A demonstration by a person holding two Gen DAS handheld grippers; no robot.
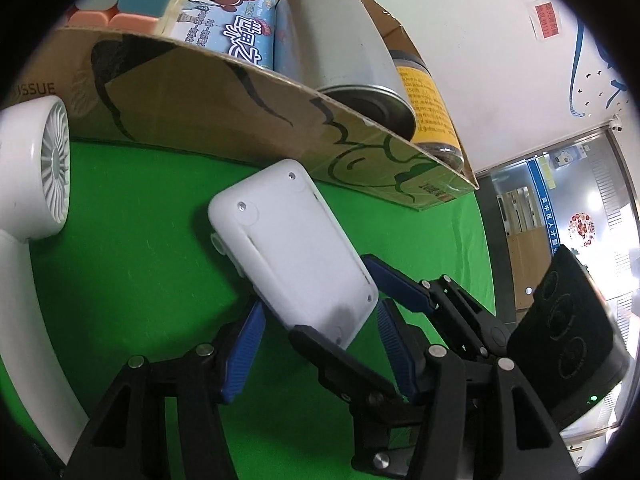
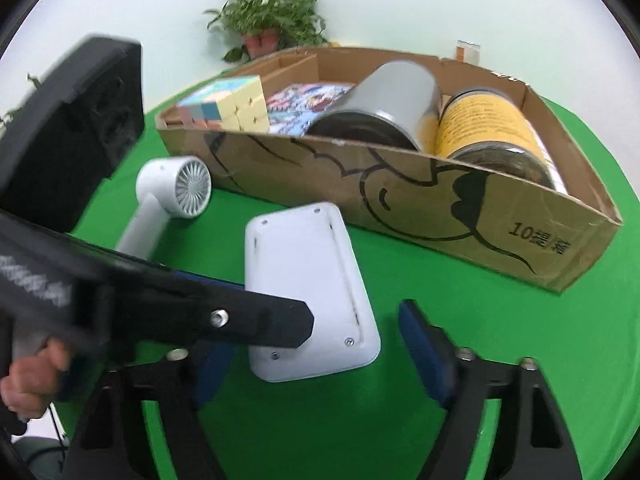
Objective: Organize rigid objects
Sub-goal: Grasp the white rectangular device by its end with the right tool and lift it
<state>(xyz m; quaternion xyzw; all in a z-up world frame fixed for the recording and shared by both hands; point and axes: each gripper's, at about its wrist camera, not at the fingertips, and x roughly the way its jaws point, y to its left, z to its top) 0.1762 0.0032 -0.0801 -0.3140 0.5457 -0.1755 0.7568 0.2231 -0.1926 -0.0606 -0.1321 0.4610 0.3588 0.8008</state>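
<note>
Green tabletop (image 2: pixel 400 420). White flat device (image 2: pixel 304 280), back side up with small screws at its corners, lies in front of the cardboard box (image 2: pixel 500 216), near the box's front wall but apart from it. Left tool (image 1: pixel 316 340): blue-padded fingers set wide, one on each side of the device's near end, which sits between them; pad contact cannot be confirmed. Right tool (image 2: pixel 316 354), in its own view: fingers wide, the device's near end between them, a clear gap showing at the right pad (image 2: pixel 424 344). In the right wrist view the left tool comes in from the left, one black finger lying over the device's near left corner, and the person's hand (image 2: pixel 28 380) grips its handle at the lower left. In the left wrist view the right tool crosses in front of the device's near edge. White handheld fan (image 2: pixel 180 192) lies on the tabletop left of the device, apart from it. Inside the box: pastel puzzle cube (image 2: pixel 228 106) at the left end, a cartoon-printed flat pack (image 2: pixel 308 104) beside it, then a grey metal can (image 2: pixel 384 100) on its side, then a yellow-labelled jar (image 2: pixel 492 128) on its side. Potted plant (image 2: pixel 268 20) stands beyond the box by the wall.
</note>
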